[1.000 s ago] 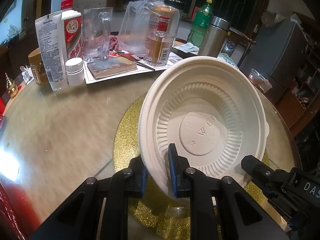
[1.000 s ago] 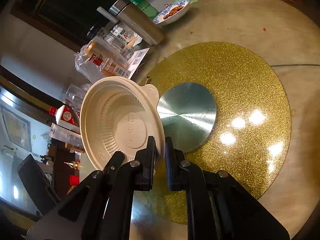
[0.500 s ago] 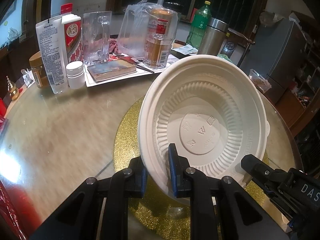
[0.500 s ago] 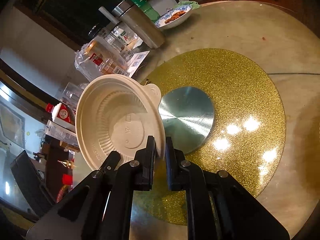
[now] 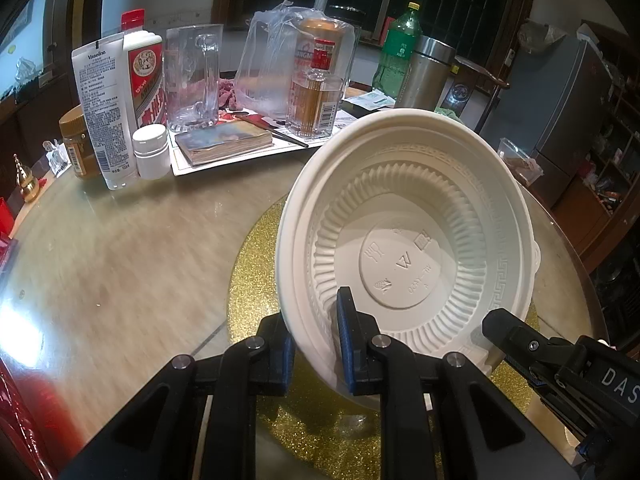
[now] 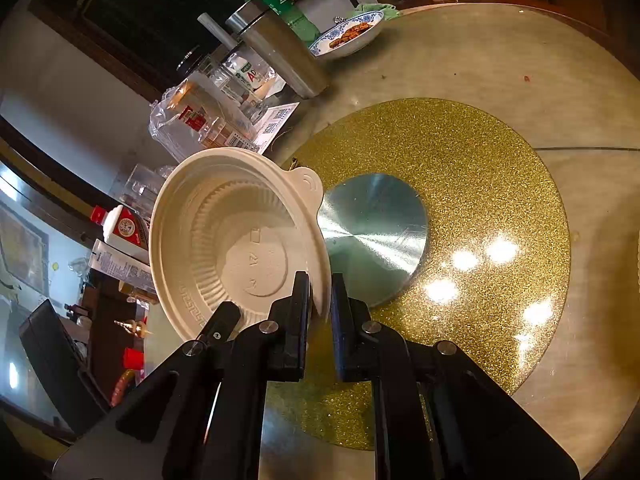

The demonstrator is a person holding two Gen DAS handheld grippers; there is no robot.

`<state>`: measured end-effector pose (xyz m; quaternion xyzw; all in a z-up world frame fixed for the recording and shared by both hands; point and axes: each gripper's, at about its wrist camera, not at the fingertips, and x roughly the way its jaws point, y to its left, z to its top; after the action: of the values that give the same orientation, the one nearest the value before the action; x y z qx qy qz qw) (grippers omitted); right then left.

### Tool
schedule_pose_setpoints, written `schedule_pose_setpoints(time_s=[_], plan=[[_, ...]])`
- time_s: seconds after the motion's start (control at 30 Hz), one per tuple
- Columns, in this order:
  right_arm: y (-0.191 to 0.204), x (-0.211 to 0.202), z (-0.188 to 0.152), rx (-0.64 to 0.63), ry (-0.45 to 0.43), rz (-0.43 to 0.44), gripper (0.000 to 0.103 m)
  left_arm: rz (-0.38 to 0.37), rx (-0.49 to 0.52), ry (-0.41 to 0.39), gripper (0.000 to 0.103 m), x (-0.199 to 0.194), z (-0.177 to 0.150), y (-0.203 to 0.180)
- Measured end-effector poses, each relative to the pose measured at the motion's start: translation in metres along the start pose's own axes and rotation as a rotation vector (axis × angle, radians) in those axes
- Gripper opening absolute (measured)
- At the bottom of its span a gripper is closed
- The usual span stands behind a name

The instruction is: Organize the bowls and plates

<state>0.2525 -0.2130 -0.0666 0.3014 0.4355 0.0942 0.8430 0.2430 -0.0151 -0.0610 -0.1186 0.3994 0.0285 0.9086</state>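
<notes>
- Left view: The left claw (image 5: 314,344) was clamped on the near rim of a white bowl (image 5: 404,248). One finger sat inside the bowl and one sat outside.
- The bowl was held up in the air, tipped so its open side faced the camera. It hung over the gold disc (image 5: 256,272) on the bench (image 5: 120,248).
- The right claw (image 5: 490,326) came in from the lower right and met the bowl's rim there.
- Bottles, a glass mug (image 5: 194,76) and a book (image 5: 224,142) stood well apart at the back of the bench.
- Right view: The right claw (image 6: 320,296) was clamped on the bowl's (image 6: 232,240) thin rim, with the fingers almost together.
- The bowl was tipped here too, with a small tab (image 6: 306,184) on its rim. Next to it in this view was a shiny metal plate (image 6: 376,236) in the middle of the gold disc (image 6: 480,184).
- A blue dish (image 6: 352,34) with food sat far off at the bench edge.
- My guess: both claws held one bowl, or maybe two stuck together. I could not tell which.
- To do this well, both claws should hold tight, move slowly, and keep the bowl level before setting it down. The thin rim could bend or slip.
</notes>
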Motion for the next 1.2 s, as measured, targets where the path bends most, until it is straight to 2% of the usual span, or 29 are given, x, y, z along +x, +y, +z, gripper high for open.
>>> schedule_pose_setpoints(time_s=[1.2], plan=[[0.0026, -0.002, -0.0002, 0.0, -0.01, -0.01, 0.01, 0.007, 0.012, -0.017, 0.018, -0.0037, 0.001, -0.0015]])
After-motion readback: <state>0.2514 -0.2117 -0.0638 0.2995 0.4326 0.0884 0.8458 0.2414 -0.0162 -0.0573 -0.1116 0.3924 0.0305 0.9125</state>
